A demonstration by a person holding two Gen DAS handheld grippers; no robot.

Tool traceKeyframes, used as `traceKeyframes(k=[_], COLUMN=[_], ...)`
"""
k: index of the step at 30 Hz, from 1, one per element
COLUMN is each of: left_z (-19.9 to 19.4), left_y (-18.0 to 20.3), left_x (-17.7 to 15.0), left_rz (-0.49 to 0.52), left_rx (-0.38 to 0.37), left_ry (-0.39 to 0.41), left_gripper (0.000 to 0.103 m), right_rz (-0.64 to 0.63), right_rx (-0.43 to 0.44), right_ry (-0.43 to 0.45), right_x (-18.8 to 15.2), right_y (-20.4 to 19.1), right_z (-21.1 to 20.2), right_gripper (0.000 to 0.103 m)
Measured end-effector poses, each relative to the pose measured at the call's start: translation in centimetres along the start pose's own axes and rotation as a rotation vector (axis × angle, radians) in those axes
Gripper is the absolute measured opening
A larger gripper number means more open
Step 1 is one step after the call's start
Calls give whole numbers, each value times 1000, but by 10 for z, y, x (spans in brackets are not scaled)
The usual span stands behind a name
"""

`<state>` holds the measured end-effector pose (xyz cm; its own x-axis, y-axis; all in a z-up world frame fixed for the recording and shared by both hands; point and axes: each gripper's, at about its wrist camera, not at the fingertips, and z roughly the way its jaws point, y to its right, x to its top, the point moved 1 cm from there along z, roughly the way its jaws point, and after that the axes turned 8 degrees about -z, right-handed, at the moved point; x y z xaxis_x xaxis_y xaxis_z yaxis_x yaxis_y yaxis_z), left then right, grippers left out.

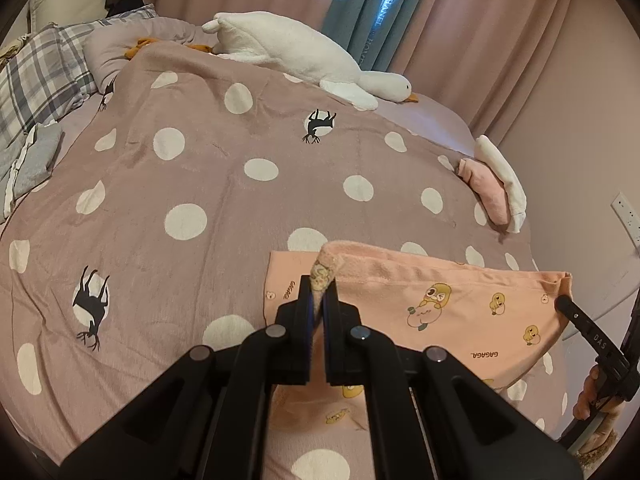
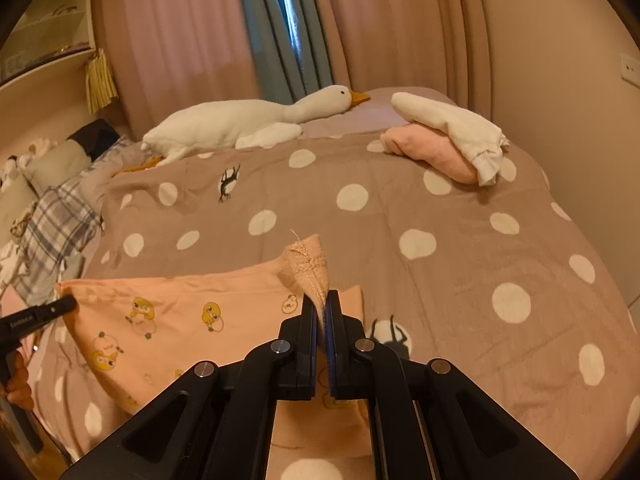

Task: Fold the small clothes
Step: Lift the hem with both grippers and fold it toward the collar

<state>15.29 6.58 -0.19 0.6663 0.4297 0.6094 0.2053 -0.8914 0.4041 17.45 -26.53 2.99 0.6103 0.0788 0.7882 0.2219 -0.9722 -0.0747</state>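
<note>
One peach duck-print garment [image 1: 460, 312] lay at the near edge of the spotted bedspread [image 1: 200, 184], its ribbed corners lifted. Clamped shut on the left corner, left gripper [image 1: 319, 300]; clamped shut on the right corner, right gripper [image 2: 324, 312]. Beyond, one plush white goose [image 2: 240, 124] and two folded pieces, pink [image 2: 428, 152] under white [image 2: 452, 128]. Only in the left view: one folded grey stack [image 1: 32, 164], far left.

Each camera sits just behind its tool, looking forward and down across the bed [image 1: 192, 184] toward the curtains [image 2: 192, 40]. Both are close over the peach garment [image 1: 460, 300] and share the goose plush [image 2: 240, 120] beyond it.
</note>
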Motion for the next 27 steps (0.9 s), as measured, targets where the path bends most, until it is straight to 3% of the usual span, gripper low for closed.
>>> traceKeyframes(k=[9,27], left_z=[28,126], left_y=[-2,-12], left_x=[17,52], left_rz=[-4,-31], left_rx=[18,120], left_ry=[-25,-125], left_gripper=[3,3], right_rz=[-1,6], right_rx=[-1,-24], right_ry=[-48,-182], right_x=[11,29], right_y=[2,13], right_z=[36,126], right_gripper=[5,5])
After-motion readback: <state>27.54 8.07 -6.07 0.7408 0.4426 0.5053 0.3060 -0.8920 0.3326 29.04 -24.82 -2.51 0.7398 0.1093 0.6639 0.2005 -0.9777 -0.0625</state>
